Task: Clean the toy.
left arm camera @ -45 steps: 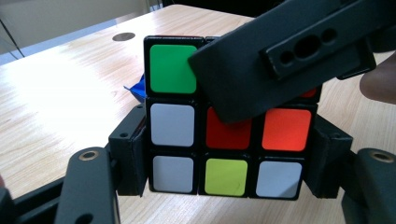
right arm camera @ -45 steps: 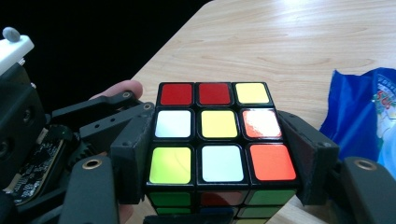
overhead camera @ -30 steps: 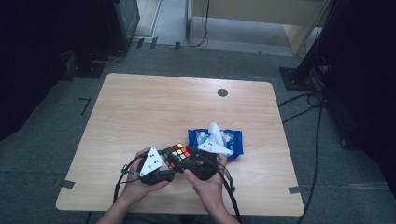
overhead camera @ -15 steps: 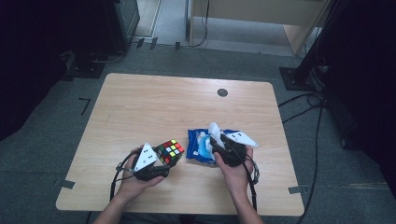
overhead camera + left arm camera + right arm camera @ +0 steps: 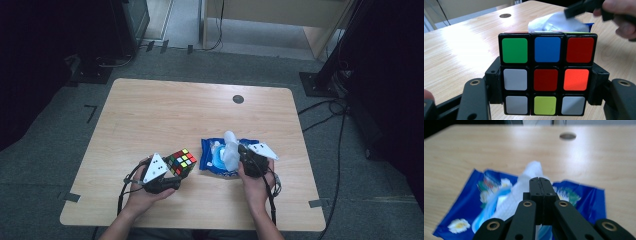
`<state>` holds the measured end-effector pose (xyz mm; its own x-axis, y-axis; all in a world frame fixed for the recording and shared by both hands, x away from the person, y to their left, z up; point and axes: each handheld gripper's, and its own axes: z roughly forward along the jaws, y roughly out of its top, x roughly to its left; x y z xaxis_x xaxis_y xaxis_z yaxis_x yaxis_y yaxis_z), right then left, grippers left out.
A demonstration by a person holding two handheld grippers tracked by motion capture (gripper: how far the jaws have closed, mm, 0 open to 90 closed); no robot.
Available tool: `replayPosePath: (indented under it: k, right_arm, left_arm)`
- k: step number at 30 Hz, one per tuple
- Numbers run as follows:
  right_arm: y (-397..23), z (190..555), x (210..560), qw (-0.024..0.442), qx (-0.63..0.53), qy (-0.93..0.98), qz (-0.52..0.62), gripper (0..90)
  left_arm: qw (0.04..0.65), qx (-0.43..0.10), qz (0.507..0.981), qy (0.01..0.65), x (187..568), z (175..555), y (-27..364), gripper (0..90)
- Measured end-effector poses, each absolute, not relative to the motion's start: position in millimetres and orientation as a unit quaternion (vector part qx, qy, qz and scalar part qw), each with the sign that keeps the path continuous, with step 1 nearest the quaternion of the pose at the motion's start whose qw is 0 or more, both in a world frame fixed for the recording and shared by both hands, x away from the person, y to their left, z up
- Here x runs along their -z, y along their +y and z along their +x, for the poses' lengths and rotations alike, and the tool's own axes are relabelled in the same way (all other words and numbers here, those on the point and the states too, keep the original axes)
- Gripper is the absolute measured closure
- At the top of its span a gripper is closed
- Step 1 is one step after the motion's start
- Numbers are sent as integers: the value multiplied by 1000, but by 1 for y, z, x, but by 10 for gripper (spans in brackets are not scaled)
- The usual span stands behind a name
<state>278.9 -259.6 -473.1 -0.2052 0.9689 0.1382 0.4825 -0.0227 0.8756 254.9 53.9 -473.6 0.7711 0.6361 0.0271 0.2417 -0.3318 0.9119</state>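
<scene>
1. Near the front edge of the pale wooden worktop [image 5: 150, 115], my left claw [image 5: 172, 172] is clamped on the sides of the multicoloured plastic puzzle cube [image 5: 181, 161], held just off the surface with one corner tipped away from me; being a cube, it has no long axis.
2. Beside it to the right lies the flat blue flower-printed tissue pack [image 5: 210, 150], long side across the worktop, with a white tissue [image 5: 230, 149] standing up out of its slot.
3. My right claw [image 5: 243, 151] has just been closing; its jaws now meet, pinching that tissue.
4. A second ago both hands were together at the cube; since then the right hand has crossed over to the pack, while the left has kept its place.
5. Grey carpet and cables surround the worktop.
</scene>
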Motion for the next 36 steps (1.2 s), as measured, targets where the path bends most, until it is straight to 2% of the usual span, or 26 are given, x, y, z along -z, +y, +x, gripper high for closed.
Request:
replayPosePath:
  k: [7, 11, 13, 14, 17, 23, 26, 28, 31, 36]
  right_arm:
    - [-273, 261, 429, 345, -484, 619, 514, 900]
    - [-258, 258, 426, 299, -492, 680, 454, 900]
    - [-242, 259, 433, 259, -485, 719, 426, 900]
    - [-234, 260, 437, 239, -487, 731, 414, 879]
    - [-222, 264, 444, 172, -516, 743, 390, 741]
    - [-234, 275, 450, 146, -507, 757, 385, 528]
    - [-235, 278, 464, 174, -467, 792, 353, 431]
    - [-233, 280, 474, 166, -458, 803, 343, 336]
    - [-229, 286, 488, 149, -442, 811, 353, 279]
    - [-227, 293, 502, 127, -409, 820, 381, 308]
  left_arm:
    - [508, -194, 792, 279, 474, 255, 54, 339]
    - [506, -194, 793, 277, 474, 255, 53, 339]
    - [506, -193, 794, 276, 474, 255, 52, 339]
    - [506, -193, 794, 275, 474, 255, 52, 338]
    - [506, -195, 793, 276, 474, 255, 53, 339]
    - [508, -194, 791, 282, 473, 257, 59, 339]
    - [508, -193, 792, 279, 473, 257, 57, 338]
    - [508, -191, 793, 277, 473, 256, 56, 339]
    - [506, -190, 796, 272, 474, 256, 53, 339]
    - [505, -189, 797, 272, 475, 255, 54, 339]
